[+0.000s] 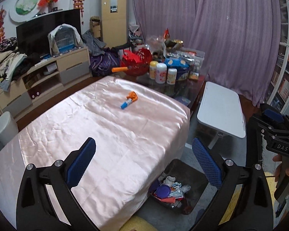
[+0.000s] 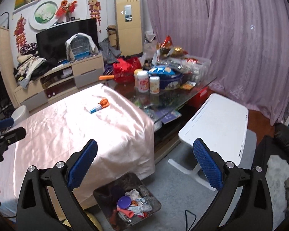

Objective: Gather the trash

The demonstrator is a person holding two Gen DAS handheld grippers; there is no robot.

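Trash, a blue tube (image 1: 125, 103) with a crumpled orange wrapper, perhaps, lies on the pink-covered table (image 1: 106, 130). Left gripper (image 1: 144, 162) and right gripper (image 2: 145, 163) have jaws wide apart, holding nothing. Bin (image 2: 154, 202) with scraps sits on the floor just beside the table.

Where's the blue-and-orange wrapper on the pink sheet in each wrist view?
Left wrist: blue-and-orange wrapper sits just above centre, on the pink sheet's far end.
Right wrist: wrapper sits left of centre.
Shared landmark: the trash bin on the floor.
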